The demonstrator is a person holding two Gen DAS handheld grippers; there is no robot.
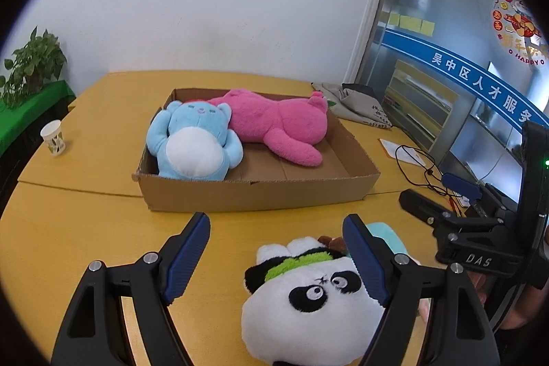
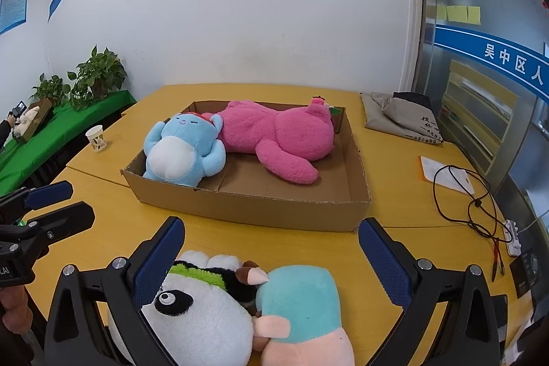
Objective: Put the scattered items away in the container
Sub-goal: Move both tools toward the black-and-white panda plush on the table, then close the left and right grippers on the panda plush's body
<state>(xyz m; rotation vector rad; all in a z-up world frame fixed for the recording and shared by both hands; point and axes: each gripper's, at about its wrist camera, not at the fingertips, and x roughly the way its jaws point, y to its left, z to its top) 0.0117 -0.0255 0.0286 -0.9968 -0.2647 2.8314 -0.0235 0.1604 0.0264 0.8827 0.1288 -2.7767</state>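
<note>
I am holding both tongs open, left tongs (image 1: pixel 276 258) over the panda plush (image 1: pixel 308 304), right tongs (image 2: pixel 271 258) over the teal-and-pink plush (image 2: pixel 298 300), both lying just before the cardboard box (image 2: pixel 254 204); next, closing and lifting in.

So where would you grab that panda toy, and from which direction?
Probably across the panda plush's round white head, coming down from above and the near side. It lies face up on the table, soft and wide, so open jaws can straddle it. The left gripper already stands open over it. Avoid its right side, where the teal-and-pink plush presses against it.
</note>
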